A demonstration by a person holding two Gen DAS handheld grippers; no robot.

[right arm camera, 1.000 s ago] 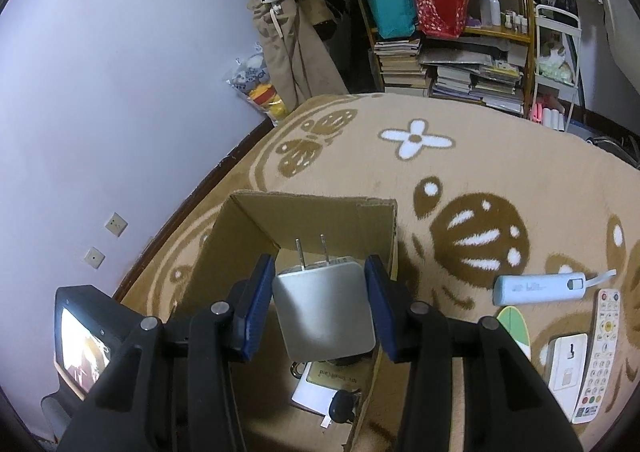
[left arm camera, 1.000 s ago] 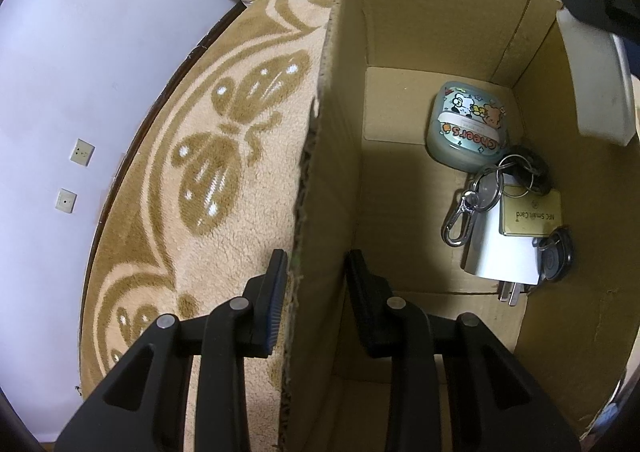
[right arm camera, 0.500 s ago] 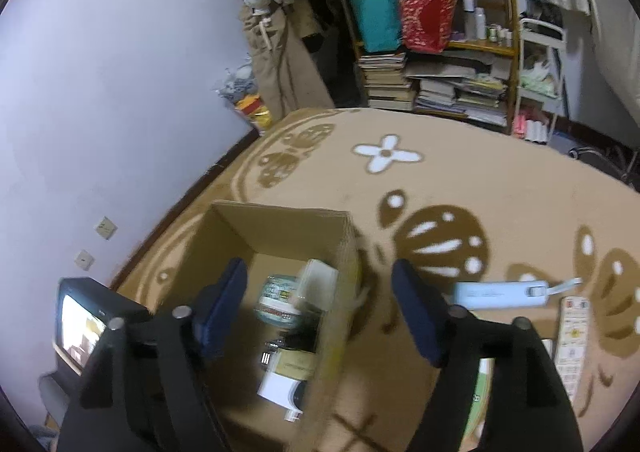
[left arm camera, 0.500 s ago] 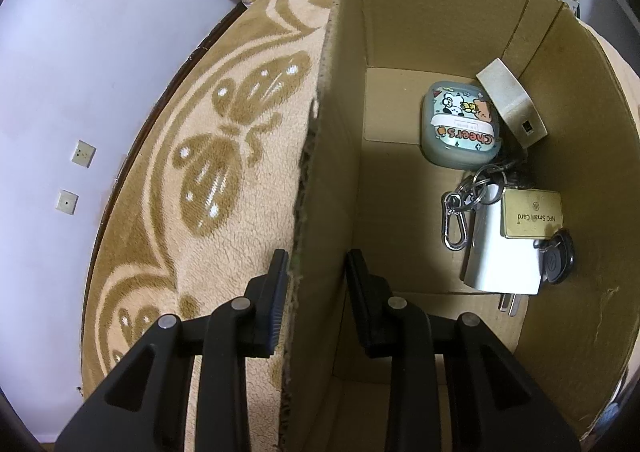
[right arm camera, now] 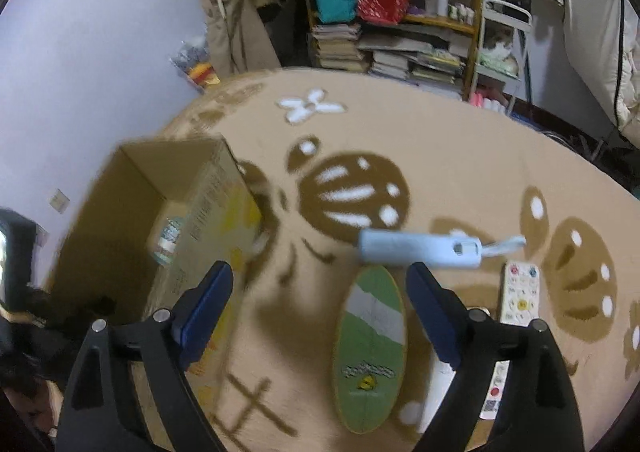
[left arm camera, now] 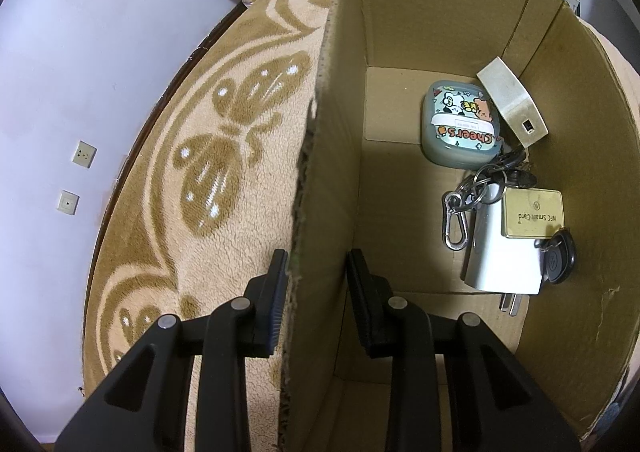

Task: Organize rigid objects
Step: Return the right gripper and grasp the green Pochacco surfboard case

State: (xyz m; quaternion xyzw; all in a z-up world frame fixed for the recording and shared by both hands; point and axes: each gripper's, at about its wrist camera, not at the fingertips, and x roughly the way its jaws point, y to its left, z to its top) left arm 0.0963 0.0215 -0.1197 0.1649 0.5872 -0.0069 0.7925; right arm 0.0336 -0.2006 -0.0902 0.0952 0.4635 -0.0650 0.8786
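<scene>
Left hand-held gripper: closed on the near wall of the cardboard box, one finger outside over the rug, the other inside.
Box contents: a white charger flat on the floor of the box with its prongs toward the near wall; a gold card and a bunch of keys on top of it; a tin with cartoon stickers further back; a second pale charger tilted against the far right corner (it leans on the tin's edge).
Relation to left gripper: all the contents lie to the right of the fingers, well apart from them; the box floor next to the held wall is bare.
Right hand-held gripper: jaws have just been opening and stand wide, nothing between them; it is over the rug just right of the box.
Things ahead of it: a green oval board between the fingers' line, a light blue bar beyond its tip, a white remote further right (this view is blurred).
Open room: bare rug between the box's right wall and the green board, and wide rug beyond the blue bar up to the bookshelf.
</scene>
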